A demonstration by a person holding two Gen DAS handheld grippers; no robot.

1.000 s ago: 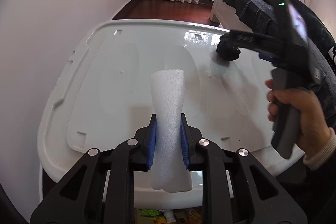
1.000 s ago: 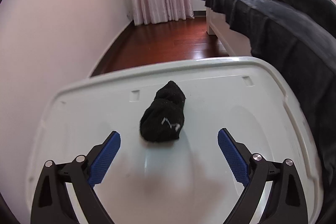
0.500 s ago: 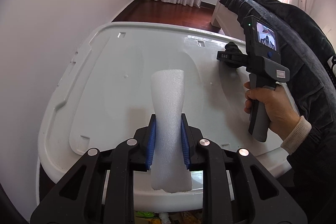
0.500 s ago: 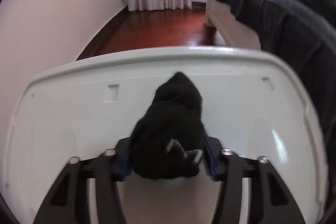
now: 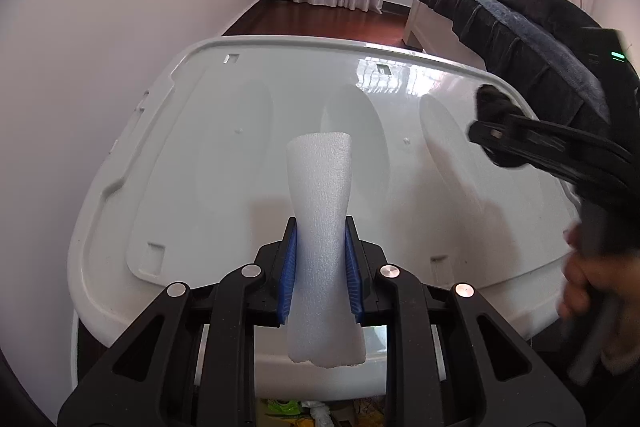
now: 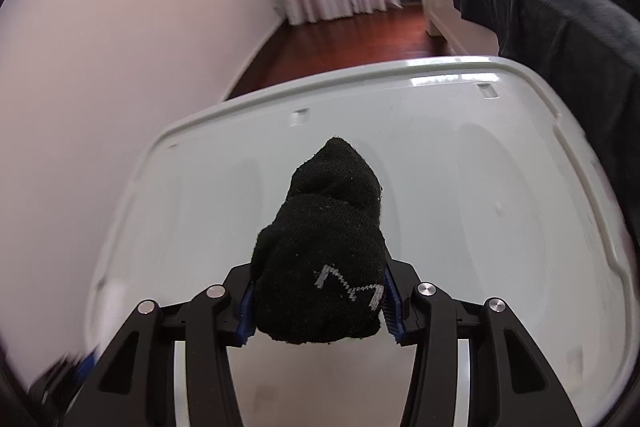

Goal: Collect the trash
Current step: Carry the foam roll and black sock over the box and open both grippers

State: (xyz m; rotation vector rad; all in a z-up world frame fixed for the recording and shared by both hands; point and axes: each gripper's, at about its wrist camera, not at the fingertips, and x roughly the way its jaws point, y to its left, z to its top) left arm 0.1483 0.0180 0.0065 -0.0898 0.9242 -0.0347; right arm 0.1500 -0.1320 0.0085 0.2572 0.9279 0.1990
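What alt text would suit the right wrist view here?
A hand-held gripper clamps a balled black sock with a grey zigzag mark between its blue pads, above a glossy white plastic bin lid. Behind are a white wall, pink curtains and a dark blanket on a bed.

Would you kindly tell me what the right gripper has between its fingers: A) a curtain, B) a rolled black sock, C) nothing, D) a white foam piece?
B: the right gripper has its blue-padded fingers pressed against both sides of the rolled black sock.
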